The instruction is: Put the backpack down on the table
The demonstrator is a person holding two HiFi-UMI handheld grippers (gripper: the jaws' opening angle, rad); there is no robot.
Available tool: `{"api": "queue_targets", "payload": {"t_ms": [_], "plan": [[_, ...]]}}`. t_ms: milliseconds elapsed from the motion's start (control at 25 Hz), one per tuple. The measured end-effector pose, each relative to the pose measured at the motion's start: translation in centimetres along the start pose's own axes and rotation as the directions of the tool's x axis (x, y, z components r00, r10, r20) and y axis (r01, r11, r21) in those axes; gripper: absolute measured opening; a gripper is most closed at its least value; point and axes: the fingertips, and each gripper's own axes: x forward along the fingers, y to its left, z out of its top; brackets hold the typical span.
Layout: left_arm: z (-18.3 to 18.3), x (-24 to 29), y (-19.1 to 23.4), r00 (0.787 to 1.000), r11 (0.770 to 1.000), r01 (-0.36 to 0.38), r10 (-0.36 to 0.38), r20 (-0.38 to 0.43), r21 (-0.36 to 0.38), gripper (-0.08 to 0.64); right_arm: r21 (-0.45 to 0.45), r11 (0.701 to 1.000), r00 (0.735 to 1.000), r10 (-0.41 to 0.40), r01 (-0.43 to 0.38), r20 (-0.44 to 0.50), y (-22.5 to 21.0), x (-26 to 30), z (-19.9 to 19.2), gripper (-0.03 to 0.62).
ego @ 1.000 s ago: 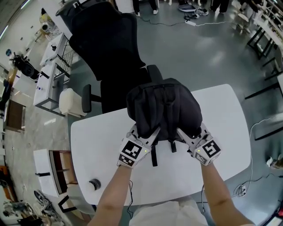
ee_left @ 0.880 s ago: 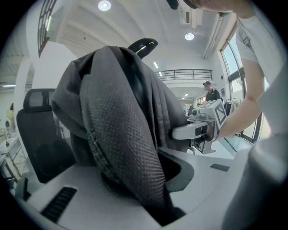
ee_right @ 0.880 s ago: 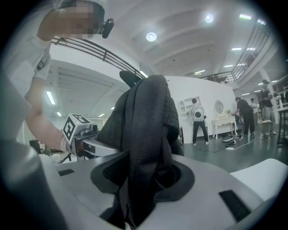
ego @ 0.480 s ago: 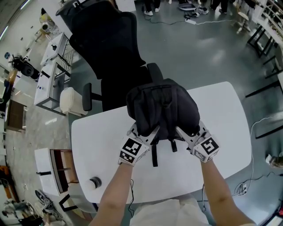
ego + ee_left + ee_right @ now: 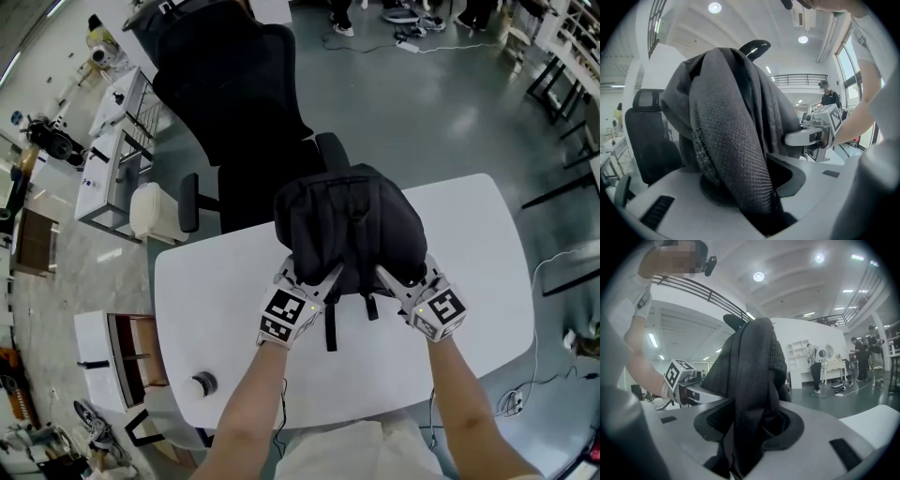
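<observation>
Now backpack (image 5: 349,225) on table (image 5: 206,300); left tongs (image 5: 311,279) opening round it, right tongs (image 5: 403,277) pinching it.

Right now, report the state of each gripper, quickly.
Left gripper: open; its jaws have just been opening, with the backpack fabric loose between them.
Right gripper: closed on the backpack fabric.

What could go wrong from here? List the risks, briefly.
1. The left tool has just been opening its jaws with backpack fabric between them, while the right tool grips the other side: the pack could sag or twist unevenly.
2. The backpack stands upright near the far edge of the table; once let go, it might topple toward the chair.
</observation>
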Motion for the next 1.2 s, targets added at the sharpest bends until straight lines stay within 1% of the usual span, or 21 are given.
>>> {"api": "queue_targets", "payload": {"t_ms": [280,640,920,1200], "plan": [[-0.1,-0.2,0.6,1.000,0.999,-0.026,0.027,0.007,-0.035,0.189,-0.010,1.000,0.999,-0.030,0.030,-0.027,-0.2,0.2,-0.1,0.199],[-0.7,-0.9,0.9,1.000,0.996,-0.024,0.025,0.003,-0.084,0.214,0.008,0.999,0.997,-0.052,0.053,-0.064,-0.4,0.1,-0.4,0.233],[-1.2,-2.5,1.1,0.998,0.987,-0.054,0.057,0.013,-0.151,0.264,0.017,0.995,0.993,-0.094,0.096,-0.068,-0.5,-0.5,-0.3,0.254],[-1.7,-4.4,1.4,0.996,0.985,-0.092,0.093,0.001,-0.147,0.264,0.019,0.987,0.986,-0.156,0.157,-0.066,-0.9,-1.8,-0.1,0.256]]}}
